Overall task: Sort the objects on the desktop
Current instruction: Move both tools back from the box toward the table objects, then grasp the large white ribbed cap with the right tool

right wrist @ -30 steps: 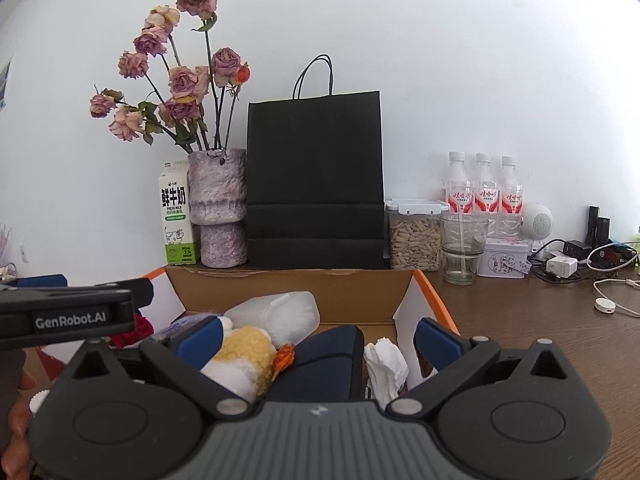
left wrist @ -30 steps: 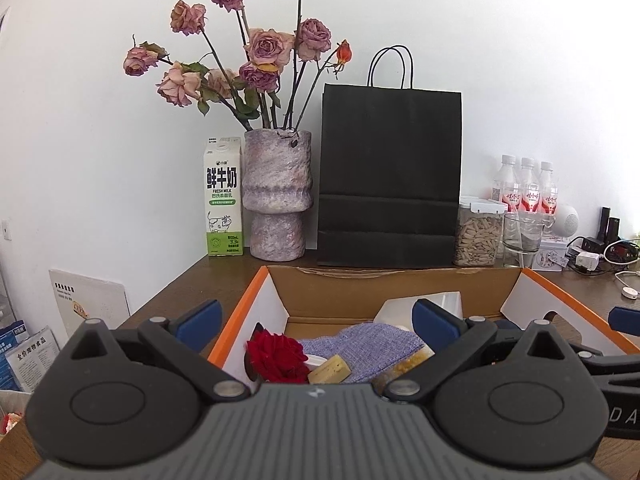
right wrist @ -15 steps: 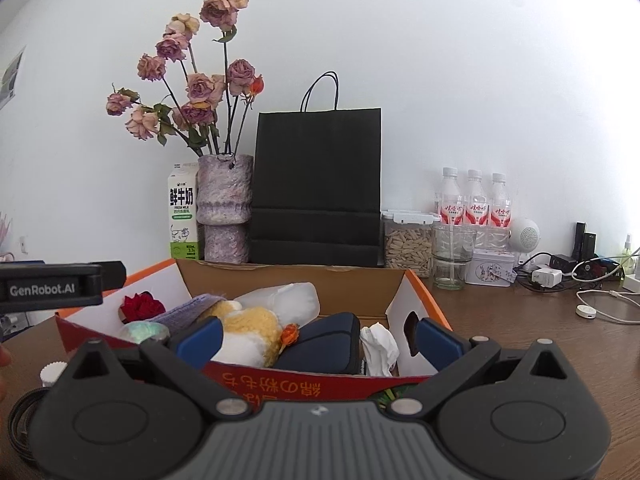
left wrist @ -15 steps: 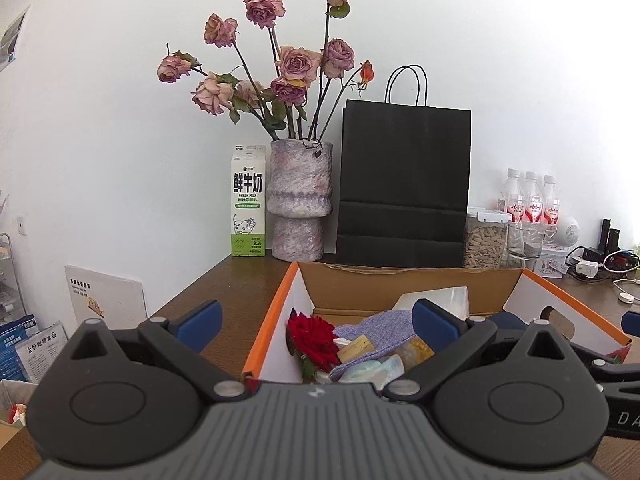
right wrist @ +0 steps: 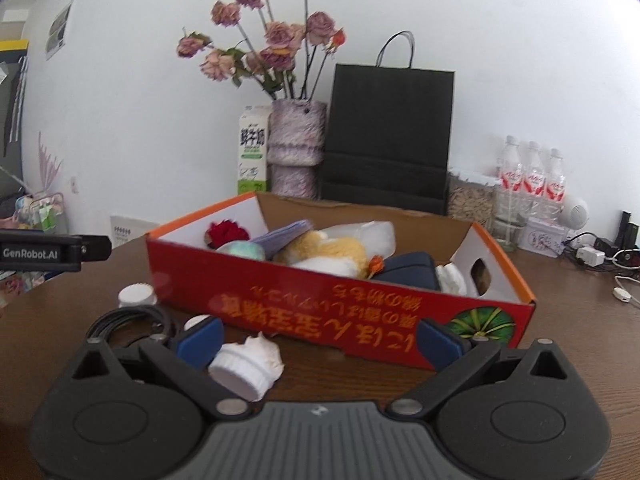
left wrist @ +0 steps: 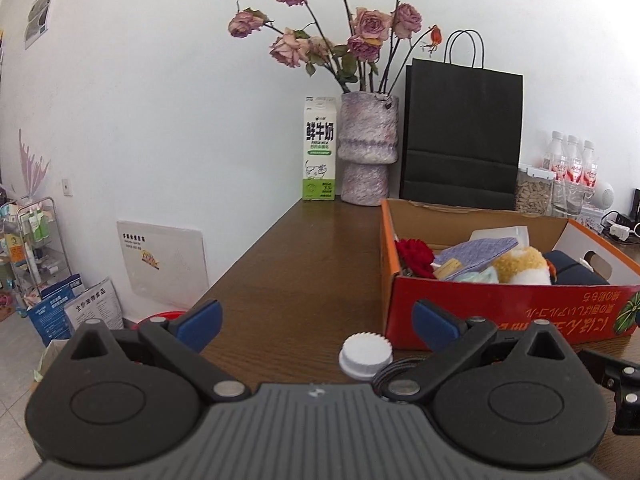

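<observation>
A cardboard box [right wrist: 360, 300] sits on the table [left wrist: 300, 264]; milk carton [left wrist: 319, 148], vase [left wrist: 368, 148] and paper bag [left wrist: 460, 136] stand behind at 12 o'clock.

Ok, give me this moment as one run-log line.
left gripper: open, empty | right gripper: open, empty | red box: filled | loose on desk: white cap, black cable, white bottle

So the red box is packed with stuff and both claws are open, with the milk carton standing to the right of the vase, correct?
Not quite: the milk carton stands to the left of the vase, as the left wrist view shows. The red box is packed, and both claws are open.
</observation>
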